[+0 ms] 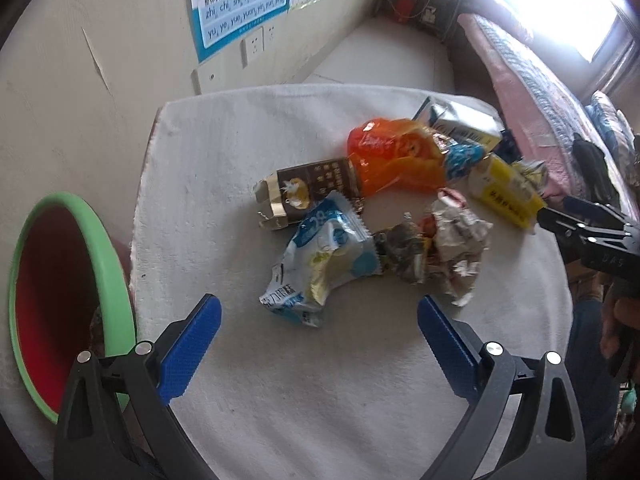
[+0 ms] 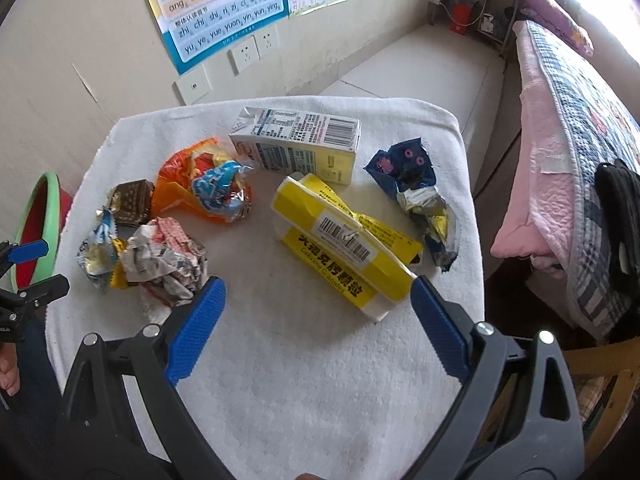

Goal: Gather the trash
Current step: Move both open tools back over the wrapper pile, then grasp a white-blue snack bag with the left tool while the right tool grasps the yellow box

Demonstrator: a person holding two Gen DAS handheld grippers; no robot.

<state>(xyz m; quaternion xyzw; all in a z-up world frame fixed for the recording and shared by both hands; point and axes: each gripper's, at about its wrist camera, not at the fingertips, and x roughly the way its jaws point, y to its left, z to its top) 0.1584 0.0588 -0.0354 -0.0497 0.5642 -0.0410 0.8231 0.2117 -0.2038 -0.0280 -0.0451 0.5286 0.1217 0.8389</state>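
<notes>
Trash lies on a white towel. My left gripper is open just short of a blue-white wrapper, with nothing between its fingers. Behind that lie a brown carton, an orange bag and crumpled paper. My right gripper is open, its right finger near the end of a yellow box. Farther back are a milk carton and a dark blue foil wrapper. The crumpled paper sits by the right gripper's left finger.
A green-rimmed red basin stands left of the towel. Wall with posters and sockets lies behind. A bed with a pink quilt runs along the right. A wooden chair frame is at the lower right.
</notes>
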